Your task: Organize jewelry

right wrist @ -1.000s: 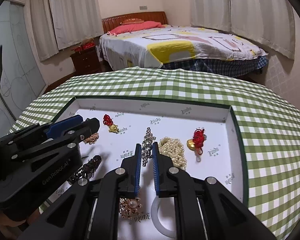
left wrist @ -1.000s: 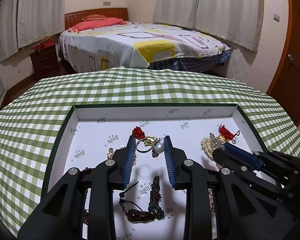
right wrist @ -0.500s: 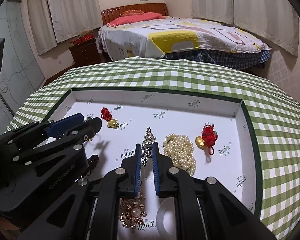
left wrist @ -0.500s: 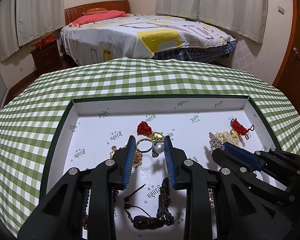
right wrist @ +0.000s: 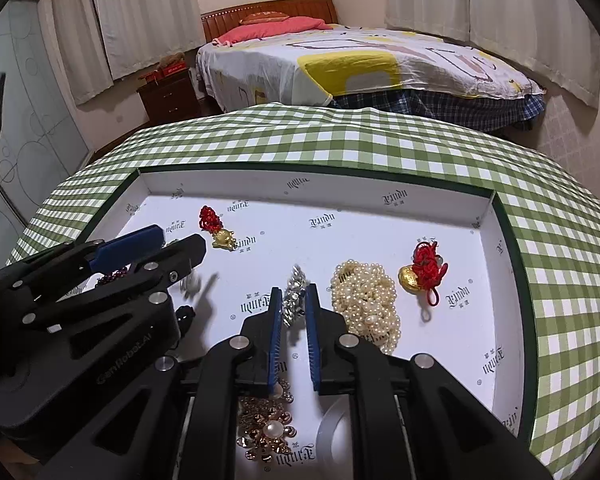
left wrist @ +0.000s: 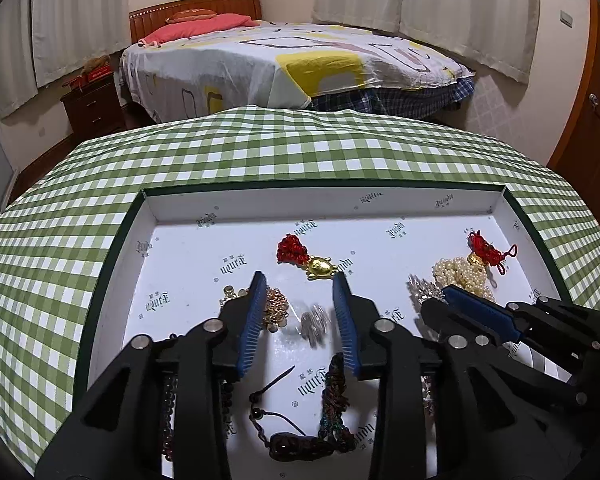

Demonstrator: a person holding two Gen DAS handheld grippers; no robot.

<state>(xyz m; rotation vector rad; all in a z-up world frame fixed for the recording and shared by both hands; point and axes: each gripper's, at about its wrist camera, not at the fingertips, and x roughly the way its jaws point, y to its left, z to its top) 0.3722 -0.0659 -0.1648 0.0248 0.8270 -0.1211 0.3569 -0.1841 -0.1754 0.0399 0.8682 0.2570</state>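
Left wrist: blurred ring (left wrist: 314, 320) between opening left gripper (left wrist: 300, 312)

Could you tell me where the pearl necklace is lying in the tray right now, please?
In the right wrist view the pearl necklace lies heaped on the tray's floor, right of centre, between the rhinestone piece and the red-knotted gold charm.

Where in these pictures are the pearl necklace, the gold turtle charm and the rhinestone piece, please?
pearl necklace (right wrist: 365, 304): right wrist view, middle of the bead pile.
gold turtle charm (left wrist: 321, 267): left wrist view, on its shell.
rhinestone piece (right wrist: 294, 300): right wrist view, sparkling strip between the right gripper's fingers.
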